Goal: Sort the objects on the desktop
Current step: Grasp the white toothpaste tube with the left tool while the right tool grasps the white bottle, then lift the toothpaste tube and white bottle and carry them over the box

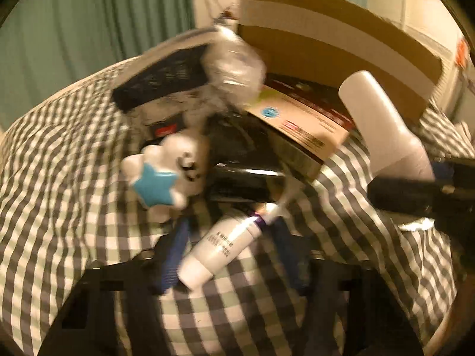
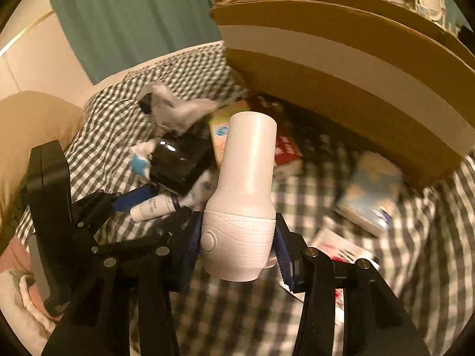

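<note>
1. At the back of the checked tablecloth stands a cardboard box, its side banded white.
2. A large white bottle (cap end nearest the camera) is clamped by the right gripper, its blue pads pressing both sides.
3. A small white tube lies between the left gripper's blue fingers; blur hides whether they touch it.
4. Just beyond sits a white figurine with a blue star.

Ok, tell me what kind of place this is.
Probably a home room, maybe a bedroom: green curtain, checked cloth over the surface, open cardboard box, and clutter like a white bottle.
</note>
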Demonstrator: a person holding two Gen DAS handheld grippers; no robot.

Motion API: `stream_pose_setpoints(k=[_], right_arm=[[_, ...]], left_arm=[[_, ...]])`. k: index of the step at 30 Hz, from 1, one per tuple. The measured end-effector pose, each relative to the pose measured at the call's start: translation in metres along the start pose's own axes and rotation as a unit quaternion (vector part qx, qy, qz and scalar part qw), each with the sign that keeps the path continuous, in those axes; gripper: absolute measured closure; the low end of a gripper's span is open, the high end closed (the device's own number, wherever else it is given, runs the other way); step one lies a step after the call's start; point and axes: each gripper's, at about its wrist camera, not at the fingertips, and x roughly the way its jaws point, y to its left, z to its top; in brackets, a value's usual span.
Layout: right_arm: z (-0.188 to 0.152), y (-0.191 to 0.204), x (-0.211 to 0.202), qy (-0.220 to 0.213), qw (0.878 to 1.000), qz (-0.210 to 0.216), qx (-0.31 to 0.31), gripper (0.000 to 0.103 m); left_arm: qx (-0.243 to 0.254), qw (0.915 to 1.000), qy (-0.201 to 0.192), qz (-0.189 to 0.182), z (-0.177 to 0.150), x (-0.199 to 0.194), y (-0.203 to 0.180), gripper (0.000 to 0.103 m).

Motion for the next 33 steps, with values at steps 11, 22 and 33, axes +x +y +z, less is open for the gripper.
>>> stream_pose_setpoints(k=[11,22,33], right_arm=[[-0.01,-0.007,-0.009,0.011,1.0,-0.001,0.016,0.057],[-0.017,-0.006,-0.009,0.018,1.0,0.002,0.024,0.057],[-0.022,-0.001,-0.021,0.01,1.0,0.003,0.015,0.057]], left_arm=[[-0.018,0.9976,0.033,-0.058,-0.022,-0.03,-0.005,0.078],[-0.063,0.9959,0.027,-0.059,-0.049,-0.026,0.014,0.076],[-0.089,0.9941,0.032,-0.053,-0.064,-0.057,0.01,0.077]])
